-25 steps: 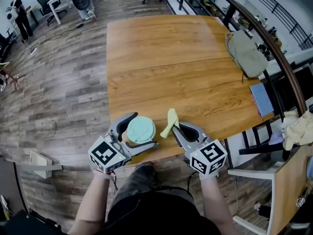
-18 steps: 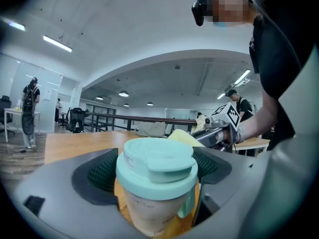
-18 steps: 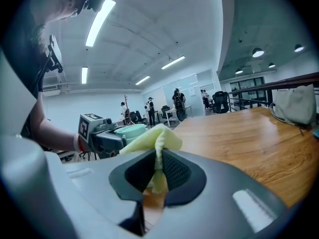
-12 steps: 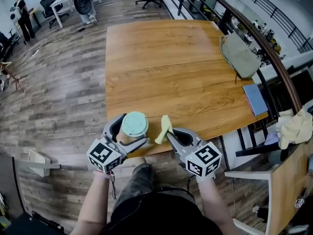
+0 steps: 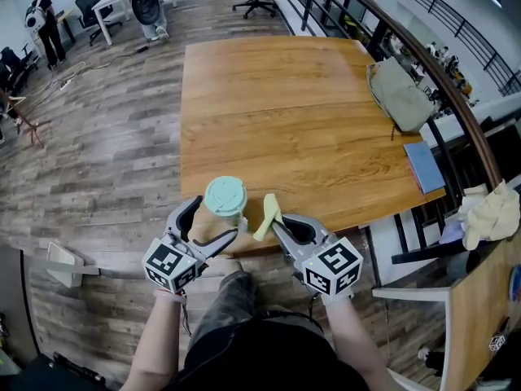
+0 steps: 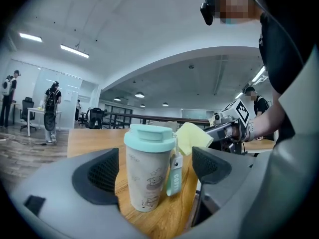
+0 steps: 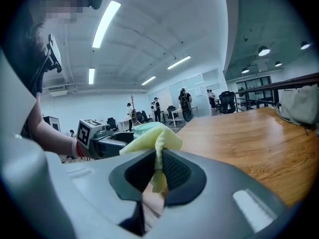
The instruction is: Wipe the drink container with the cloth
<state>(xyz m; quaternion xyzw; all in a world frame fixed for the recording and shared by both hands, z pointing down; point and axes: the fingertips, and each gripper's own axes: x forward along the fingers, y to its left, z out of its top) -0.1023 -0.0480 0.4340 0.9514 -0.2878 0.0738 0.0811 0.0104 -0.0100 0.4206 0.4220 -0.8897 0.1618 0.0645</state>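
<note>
Both forearms reach forward and down from the person's body, held close together at the near edge of the table (image 5: 285, 112). The left gripper (image 5: 216, 218) has its jaws spread wide around the drink container (image 5: 225, 195), with a gap on each side. The container, a pale cup with a mint lid and a hanging mint tag, stands upright on the wood by the near edge. The right gripper (image 5: 273, 222) has its jaws clamped on a yellow cloth (image 5: 265, 213), whose loose end stands up just right of the cup. Farther off on the table's right side lie a grey bag (image 5: 399, 94) and a blue notebook (image 5: 425, 166). Beyond are plank flooring (image 5: 98, 137), a dark railing (image 5: 456, 88), office chairs and standing people.
</note>
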